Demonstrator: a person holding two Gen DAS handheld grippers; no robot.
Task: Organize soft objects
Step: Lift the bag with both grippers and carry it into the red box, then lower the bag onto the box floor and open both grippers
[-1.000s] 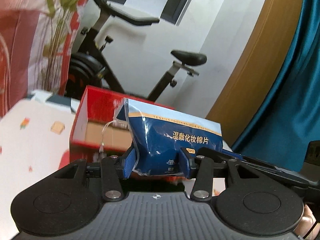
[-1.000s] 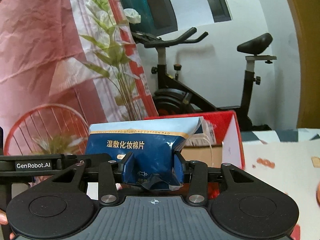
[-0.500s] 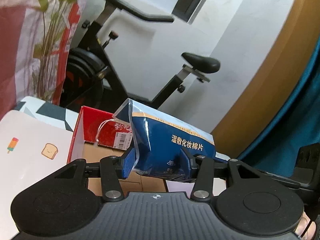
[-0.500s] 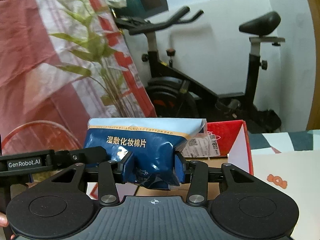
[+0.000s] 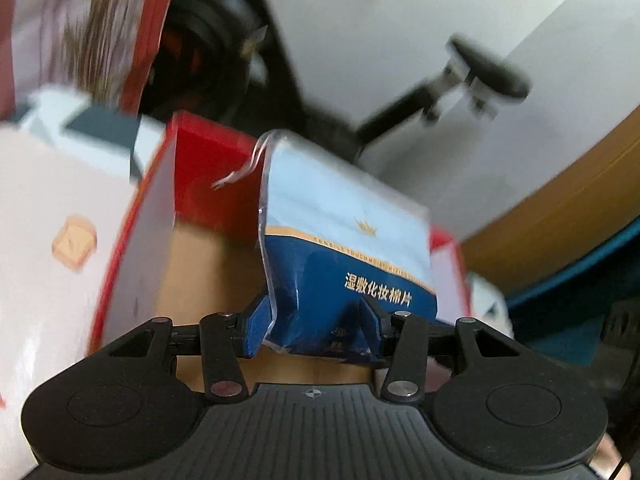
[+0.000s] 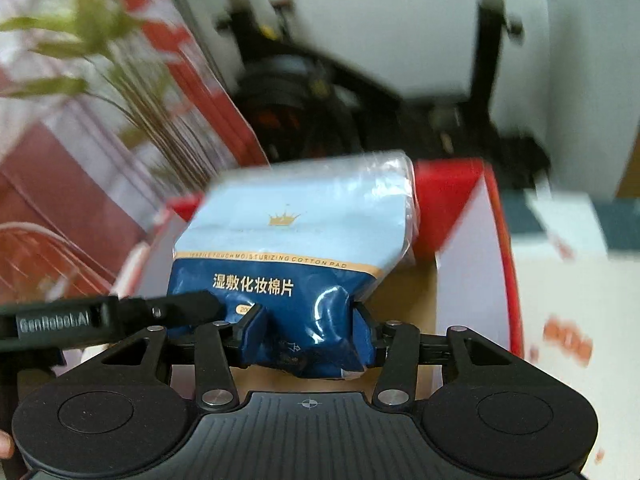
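The blue cotton pad pack [image 5: 340, 264] is pinched at its lower edge between the blue pads of the left gripper [image 5: 316, 328], and it is held tilted above the open red box [image 5: 212, 184], whose brown cardboard floor is seen beneath it. A white patterned tablecloth [image 5: 52, 216] is spread to the left, and a blurred exercise bike [image 5: 476, 76] is caught behind against a white wall.

Each gripper [image 5: 316, 326] [image 6: 308, 334] is matte black plastic: a ribbed centre plate at six o'clock, a round disc housing at either side, and two linkage bars with silver screws. The fingers [image 5: 256, 330] [image 6: 250, 334] carry blue pads. White "GenRobot.AI" lettering marks the left gripper's side.
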